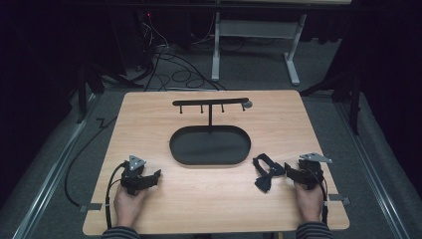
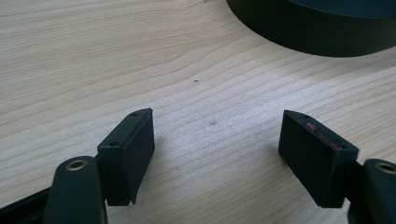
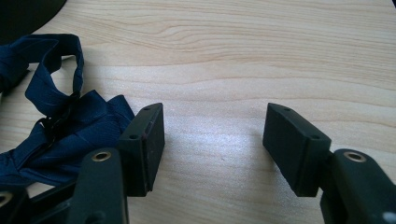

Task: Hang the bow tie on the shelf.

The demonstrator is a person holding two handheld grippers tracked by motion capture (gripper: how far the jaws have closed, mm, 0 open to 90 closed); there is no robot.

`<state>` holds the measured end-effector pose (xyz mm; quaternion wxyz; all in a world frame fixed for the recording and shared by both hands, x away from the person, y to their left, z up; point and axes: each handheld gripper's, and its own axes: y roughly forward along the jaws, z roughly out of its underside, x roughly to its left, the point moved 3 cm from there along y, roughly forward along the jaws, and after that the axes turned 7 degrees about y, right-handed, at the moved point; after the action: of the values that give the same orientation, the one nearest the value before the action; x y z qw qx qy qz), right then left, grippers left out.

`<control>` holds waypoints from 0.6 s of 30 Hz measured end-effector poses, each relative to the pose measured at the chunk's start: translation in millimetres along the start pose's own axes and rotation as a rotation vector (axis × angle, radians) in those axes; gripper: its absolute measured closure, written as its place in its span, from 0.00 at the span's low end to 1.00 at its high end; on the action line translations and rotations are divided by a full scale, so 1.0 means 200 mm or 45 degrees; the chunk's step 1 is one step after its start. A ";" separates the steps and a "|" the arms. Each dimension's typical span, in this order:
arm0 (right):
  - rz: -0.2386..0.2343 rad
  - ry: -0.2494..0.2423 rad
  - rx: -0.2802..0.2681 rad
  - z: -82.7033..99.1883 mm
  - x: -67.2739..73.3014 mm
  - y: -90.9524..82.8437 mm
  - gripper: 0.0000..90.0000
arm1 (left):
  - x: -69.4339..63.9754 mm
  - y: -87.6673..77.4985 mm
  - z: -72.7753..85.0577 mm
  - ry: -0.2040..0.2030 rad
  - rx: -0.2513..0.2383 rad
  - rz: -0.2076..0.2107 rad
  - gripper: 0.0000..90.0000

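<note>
Resting beside the right tool (image 3: 212,142) (jaws apart), a bow tie (image 3: 70,126), partly cut off.

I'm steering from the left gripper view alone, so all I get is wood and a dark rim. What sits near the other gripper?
Observer: A dark blue bow tie lies on the table just beside the right gripper, not between its jaws.
Operator: Is that gripper open?
Observer: Yes, its jaws stand apart over bare wood.
Operator: What is the dark rim I see?
Observer: The edge of an oval black tray at mid-table; a post rises from its far side to a bar with small hooks.
Operator: And my gripper?
Observer: The left gripper is open, resting left of the tray.
</note>
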<state>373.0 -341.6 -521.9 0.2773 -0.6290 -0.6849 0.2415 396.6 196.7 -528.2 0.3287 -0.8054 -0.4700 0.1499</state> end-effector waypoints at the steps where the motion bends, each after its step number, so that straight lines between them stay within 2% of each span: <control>1: 0.000 0.000 0.000 0.00 0.00 0.00 0.45 | 0.00 0.00 0.00 -0.001 -0.001 -0.001 0.30; 18: 0.000 -0.004 0.002 0.00 0.00 0.00 0.46 | 0.00 0.00 0.00 -0.004 -0.005 0.001 0.30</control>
<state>373.3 -342.4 -521.6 0.2766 -0.6285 -0.6852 0.2429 396.9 196.7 -528.3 0.3262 -0.8059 -0.4706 0.1504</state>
